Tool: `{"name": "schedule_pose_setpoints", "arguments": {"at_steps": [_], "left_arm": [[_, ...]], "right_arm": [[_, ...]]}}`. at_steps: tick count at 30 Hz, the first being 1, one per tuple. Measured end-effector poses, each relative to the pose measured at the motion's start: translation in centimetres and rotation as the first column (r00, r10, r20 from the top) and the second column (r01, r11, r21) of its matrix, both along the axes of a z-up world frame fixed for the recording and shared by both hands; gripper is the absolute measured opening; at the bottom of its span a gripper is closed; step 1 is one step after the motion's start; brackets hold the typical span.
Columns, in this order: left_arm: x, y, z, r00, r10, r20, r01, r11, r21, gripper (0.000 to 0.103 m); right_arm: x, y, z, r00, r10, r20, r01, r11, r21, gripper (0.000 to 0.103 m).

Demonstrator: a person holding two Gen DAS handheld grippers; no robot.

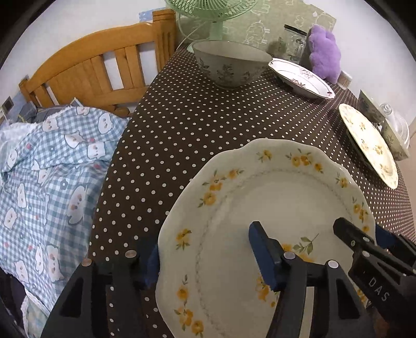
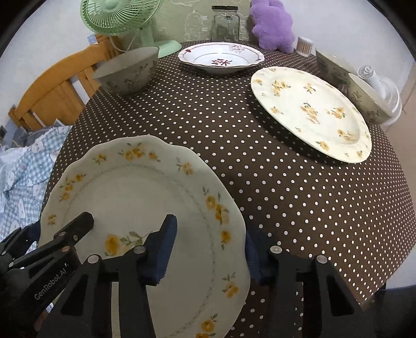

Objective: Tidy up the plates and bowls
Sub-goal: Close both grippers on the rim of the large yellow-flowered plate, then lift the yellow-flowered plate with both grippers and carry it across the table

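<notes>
A scalloped white plate with yellow flowers (image 1: 260, 208) (image 2: 135, 197) lies at the near left of the dotted table (image 2: 234, 124). My left gripper (image 1: 205, 239) straddles its left rim, one pad outside the edge and one over the plate face, with a wide gap between them. My right gripper (image 2: 209, 228) straddles the right rim the same way, open. A second yellow-flowered plate (image 2: 312, 111) lies at the right. Behind it stand two grey-green bowls (image 2: 364, 98). Another such bowl (image 2: 130, 70) and a deep white plate with a red mark (image 2: 221, 58) sit at the back.
Along the table's far edge stand a green fan (image 2: 122, 18), a glass jar (image 2: 225, 23), a purple plush (image 2: 273, 26) and a cotton-swab tub (image 2: 304, 45). A small white fan (image 2: 382, 85) is at the right. A bed with a checked blanket (image 1: 52, 169) and wooden headboard (image 1: 98, 65) borders the left.
</notes>
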State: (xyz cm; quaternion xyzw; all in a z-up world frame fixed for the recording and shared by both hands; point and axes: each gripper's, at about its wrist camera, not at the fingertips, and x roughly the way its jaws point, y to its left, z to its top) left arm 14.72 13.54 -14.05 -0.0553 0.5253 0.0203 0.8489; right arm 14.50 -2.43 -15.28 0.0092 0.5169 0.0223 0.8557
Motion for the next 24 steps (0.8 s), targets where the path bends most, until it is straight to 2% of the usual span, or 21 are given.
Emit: {"name": "schedule_pose_setpoints", "arguments": {"at_steps": [6, 13, 24], "left_arm": [[0.9, -0.6, 0.5, 1.0, -0.01, -0.005, 0.01, 1.0, -0.028, 0.062], [2.7, -2.6, 1.9, 0.999, -0.049, 0.018, 0.049, 0.999, -0.014, 0.064], [5.6, -5.6, 1.0, 0.997, -0.072, -0.008, 0.072, 0.997, 0.001, 0.065]], "right_arm": [[0.5, -0.7, 0.8, 1.0, -0.02, 0.01, 0.02, 1.0, -0.009, 0.052], [1.9, -2.3, 1.7, 0.998, -0.06, 0.015, 0.06, 0.998, -0.014, 0.052], [4.8, -5.5, 1.3, 0.994, -0.111, -0.02, 0.111, 0.994, 0.0, 0.052]]}}
